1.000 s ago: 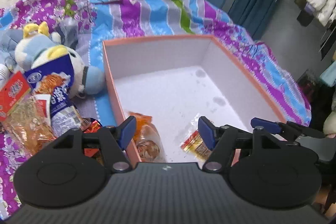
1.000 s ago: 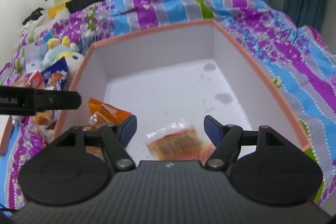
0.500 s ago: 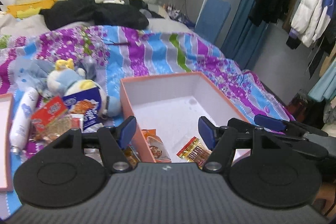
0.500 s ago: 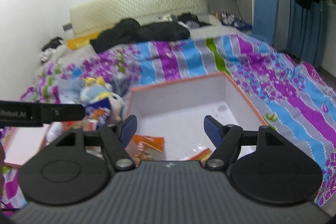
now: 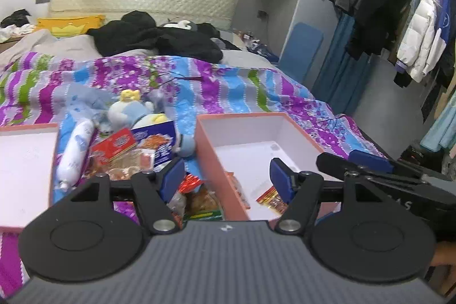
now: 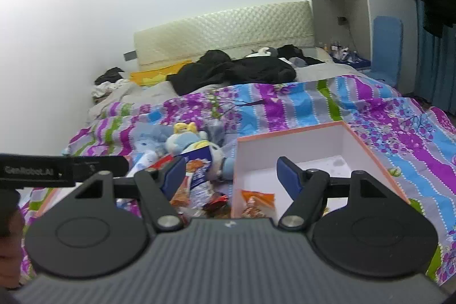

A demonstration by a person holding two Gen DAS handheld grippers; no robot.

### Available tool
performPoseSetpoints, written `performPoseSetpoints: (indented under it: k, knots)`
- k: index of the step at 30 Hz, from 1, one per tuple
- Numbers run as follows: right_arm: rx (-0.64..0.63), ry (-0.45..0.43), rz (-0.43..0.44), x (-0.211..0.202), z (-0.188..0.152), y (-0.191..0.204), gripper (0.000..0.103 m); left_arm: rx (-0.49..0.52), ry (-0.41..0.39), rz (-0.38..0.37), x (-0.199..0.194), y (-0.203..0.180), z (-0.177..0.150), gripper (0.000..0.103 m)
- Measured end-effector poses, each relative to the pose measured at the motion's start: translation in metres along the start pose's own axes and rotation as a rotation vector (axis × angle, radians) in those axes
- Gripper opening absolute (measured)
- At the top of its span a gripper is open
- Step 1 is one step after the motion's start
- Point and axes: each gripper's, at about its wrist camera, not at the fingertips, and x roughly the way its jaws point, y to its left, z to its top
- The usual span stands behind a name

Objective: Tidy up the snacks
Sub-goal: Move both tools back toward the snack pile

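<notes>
On the quilt, the pile of snacks (image 5: 134, 153) lies left of the box (image 5: 212, 158), ahead of and below the left gripper (image 5: 223, 178), which hangs spread wide and empty. Two packets (image 5: 272, 198) already sit in the box's near end. The right gripper (image 6: 230, 173), also parted and empty, hovers nearer the box, so the left looks better placed to reach the pile.

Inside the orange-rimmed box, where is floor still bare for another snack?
The orange-rimmed white box has bare floor at its far end, bordered by the far walls. Its near end is crowded: a red-yellow clear packet and an orange packet.
</notes>
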Motion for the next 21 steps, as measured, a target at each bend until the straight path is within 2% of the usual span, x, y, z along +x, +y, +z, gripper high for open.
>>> performPoseSetpoints:
  k: [13,21]
  knots:
    - [0.01,0.066,0.023,-0.005,-0.057,0.035,0.072,-0.081,0.034,0.115,-0.042,0.056,-0.068,0.071]
    - [0.02,0.109,0.057,-0.009,-0.1,0.053,0.072,-0.12,0.077,0.147,-0.049,0.081,-0.105,0.071]
